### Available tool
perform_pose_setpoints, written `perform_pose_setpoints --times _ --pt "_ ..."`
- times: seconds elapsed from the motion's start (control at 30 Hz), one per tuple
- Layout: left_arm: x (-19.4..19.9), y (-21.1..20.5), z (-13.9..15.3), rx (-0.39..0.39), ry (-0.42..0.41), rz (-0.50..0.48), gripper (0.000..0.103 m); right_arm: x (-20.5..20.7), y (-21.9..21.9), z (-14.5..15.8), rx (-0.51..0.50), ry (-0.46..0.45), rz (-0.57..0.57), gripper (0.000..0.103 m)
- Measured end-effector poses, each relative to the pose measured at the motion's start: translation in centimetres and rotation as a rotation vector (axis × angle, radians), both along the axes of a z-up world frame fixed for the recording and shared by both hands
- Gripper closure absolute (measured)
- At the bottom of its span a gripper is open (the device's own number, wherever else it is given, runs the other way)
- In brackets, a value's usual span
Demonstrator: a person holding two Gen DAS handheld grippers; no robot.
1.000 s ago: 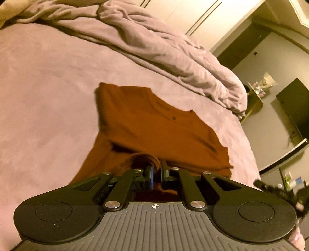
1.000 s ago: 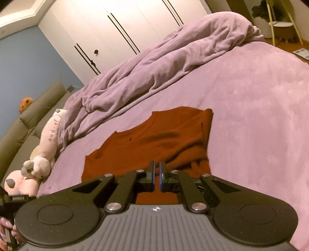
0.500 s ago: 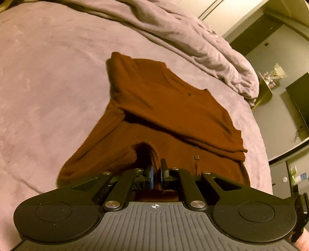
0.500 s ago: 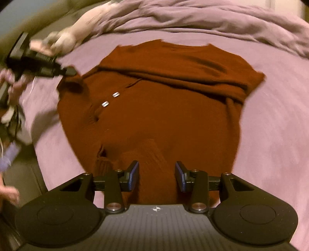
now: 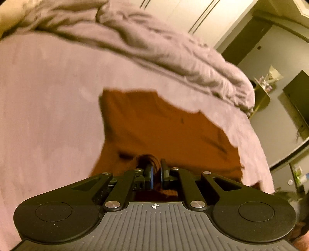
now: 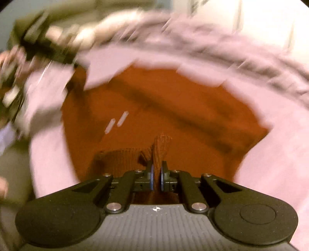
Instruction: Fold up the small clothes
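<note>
A rust-brown knit top lies spread on the pink bed sheet, its far part folded over. My left gripper is shut on a bunched edge of the top at its near side. In the right wrist view the same top fills the middle, blurred by motion. My right gripper is shut on a ribbed fold of it that stands up between the pads. The left gripper and the hand holding it show blurred at the upper left, at the top's far corner.
A crumpled lilac duvet lies piled along the far side of the bed. White wardrobe doors stand behind it. A dark screen and a small shelf sit beyond the bed's right edge. Bare sheet stretches to the left of the top.
My right gripper opened over the top's near edge, then shut on a ribbed fold. The left gripper kept its hold; its view dipped over the top, then tilted back up.
</note>
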State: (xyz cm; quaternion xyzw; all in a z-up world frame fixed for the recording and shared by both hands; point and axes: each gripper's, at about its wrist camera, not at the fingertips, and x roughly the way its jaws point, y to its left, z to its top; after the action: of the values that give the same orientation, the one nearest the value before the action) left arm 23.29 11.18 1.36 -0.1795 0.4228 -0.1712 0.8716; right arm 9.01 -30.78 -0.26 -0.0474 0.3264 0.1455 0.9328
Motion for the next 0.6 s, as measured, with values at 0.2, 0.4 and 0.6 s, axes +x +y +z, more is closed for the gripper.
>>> perform_pose_setpoints --times 0.2,0.4,0.6 --pt "5.2 -0.9 -0.7 0.116 -0.081 0.079 0.093 5.6 -4.4 0.1 0.046 -0.092 -0.28 0.097" --pt "6.7 1.5 -4.7 0.082 -0.007 0.163 0.071 9.3 -5.5 -4.5 0.049 0.037 -0.353 0.097" --pt "7.2 2.9 -7.1 0.048 0.021 0.085 0.051 9.1 -5.8 -6.0 0.127 0.037 -0.351 0.096"
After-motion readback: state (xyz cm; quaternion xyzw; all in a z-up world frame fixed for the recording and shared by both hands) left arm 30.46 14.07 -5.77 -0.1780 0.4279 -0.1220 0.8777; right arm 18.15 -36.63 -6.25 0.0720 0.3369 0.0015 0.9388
